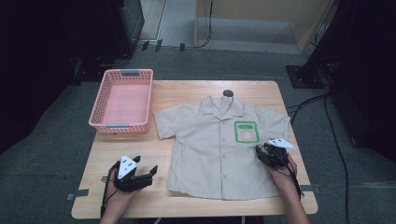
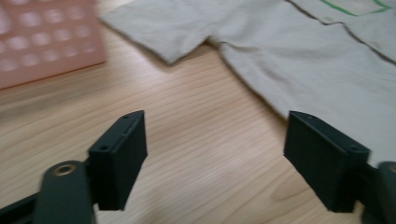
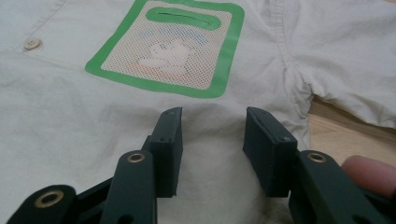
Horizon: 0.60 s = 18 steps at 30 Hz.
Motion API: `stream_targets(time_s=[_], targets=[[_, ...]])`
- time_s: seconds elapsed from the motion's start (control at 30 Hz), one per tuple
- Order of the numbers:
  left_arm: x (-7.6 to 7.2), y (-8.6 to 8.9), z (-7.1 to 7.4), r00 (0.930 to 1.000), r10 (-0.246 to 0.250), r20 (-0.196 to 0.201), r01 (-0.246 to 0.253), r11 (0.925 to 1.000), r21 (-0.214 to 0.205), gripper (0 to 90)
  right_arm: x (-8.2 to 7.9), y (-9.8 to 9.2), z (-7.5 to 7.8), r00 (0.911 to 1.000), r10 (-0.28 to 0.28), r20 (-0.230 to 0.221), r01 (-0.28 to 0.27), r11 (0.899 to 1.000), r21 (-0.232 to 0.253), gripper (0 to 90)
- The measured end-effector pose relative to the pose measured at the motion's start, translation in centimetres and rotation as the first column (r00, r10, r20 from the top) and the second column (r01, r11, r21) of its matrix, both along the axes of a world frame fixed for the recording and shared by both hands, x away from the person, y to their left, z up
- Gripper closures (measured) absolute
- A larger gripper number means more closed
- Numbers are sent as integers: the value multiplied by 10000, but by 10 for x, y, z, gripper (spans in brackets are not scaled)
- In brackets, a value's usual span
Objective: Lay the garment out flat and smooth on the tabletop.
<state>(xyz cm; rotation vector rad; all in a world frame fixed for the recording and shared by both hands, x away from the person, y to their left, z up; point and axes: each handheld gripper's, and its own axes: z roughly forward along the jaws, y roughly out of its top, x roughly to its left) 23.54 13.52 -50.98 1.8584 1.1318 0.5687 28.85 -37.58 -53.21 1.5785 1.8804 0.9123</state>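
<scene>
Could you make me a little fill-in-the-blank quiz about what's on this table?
1. The basket at the table's far left corner is coloured ____.
2. The pocket patch on the beige shirt has a ____ border.
3. The left gripper hovers over bare ____.
4. The right gripper is above the ____.

Missing words: pink; green; wood; shirt

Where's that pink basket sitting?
In the high view, the pink basket sits at the table's far left corner, just left of the shirt's sleeve.
</scene>
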Motion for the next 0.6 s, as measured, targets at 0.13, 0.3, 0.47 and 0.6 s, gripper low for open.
stream_targets(time_s=[0.13, 0.3, 0.47, 0.6], targets=[[-1, 23, 1, 9958, 915, 97, -916, 9958, 64, 202, 0, 0, 0, 9999, 129, -25, -129, 9999, 12, 531], [-1, 45, 2, 9891, 1473, -15, -1472, 9889, 187, 101, 0, 0, 0, 9998, 195, -43, -195, 9998, 17, 503], [-2, 59, 0, 9815, 1902, -232, -1884, 9799, 657, 100, 1, 1, 0, 9998, 167, -66, -167, 9998, -66, 442], [0, 72, -1, 9727, 2252, -564, -2208, 9724, 747, 100, 1, 1, 0, 9999, 56, -103, -57, 9999, -97, 393]])
